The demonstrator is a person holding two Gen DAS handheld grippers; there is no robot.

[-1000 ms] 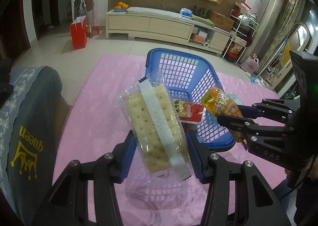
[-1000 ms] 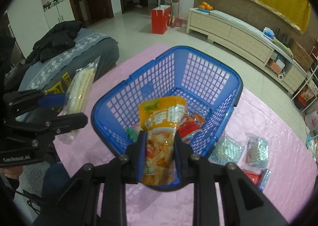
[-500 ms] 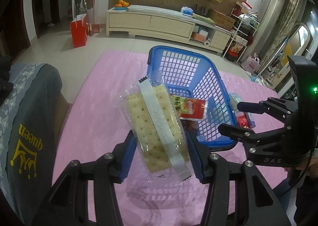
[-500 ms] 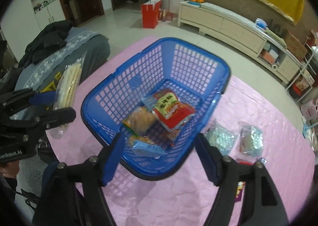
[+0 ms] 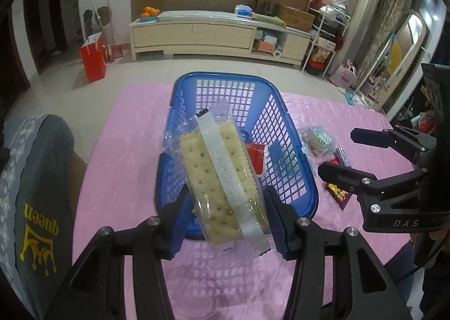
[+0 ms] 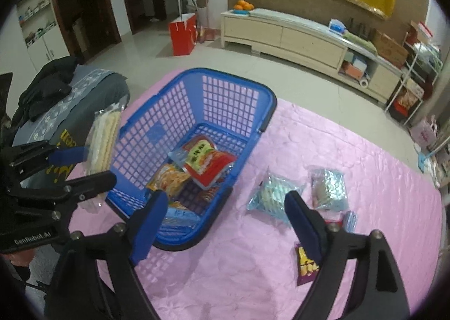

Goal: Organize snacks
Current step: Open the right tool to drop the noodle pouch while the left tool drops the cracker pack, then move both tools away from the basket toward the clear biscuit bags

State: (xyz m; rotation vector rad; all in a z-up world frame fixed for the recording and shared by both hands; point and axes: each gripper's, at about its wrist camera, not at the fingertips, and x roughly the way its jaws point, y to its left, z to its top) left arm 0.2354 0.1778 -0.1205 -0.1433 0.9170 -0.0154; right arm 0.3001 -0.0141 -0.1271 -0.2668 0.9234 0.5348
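My left gripper (image 5: 225,221) is shut on a clear pack of crackers (image 5: 222,176) and holds it upright just above the near rim of the blue basket (image 5: 281,123). In the right wrist view the crackers (image 6: 102,145) sit at the basket's (image 6: 239,86) left rim. The basket holds a red and green snack bag (image 6: 206,162) and an orange bag (image 6: 168,179). My right gripper (image 6: 225,221) is open and empty, to the right of the basket, above the pink cloth (image 6: 253,263).
Loose snacks lie on the cloth right of the basket: two silvery blue packs (image 6: 270,196) (image 6: 329,187), a purple and yellow packet (image 6: 305,266) and a small blue one (image 6: 350,220). A grey chair (image 5: 33,193) stands at the left edge.
My right gripper opened and dropped the orange snack bag into the basket, then drew back to the right. My left gripper moved the crackers over the basket's near rim.
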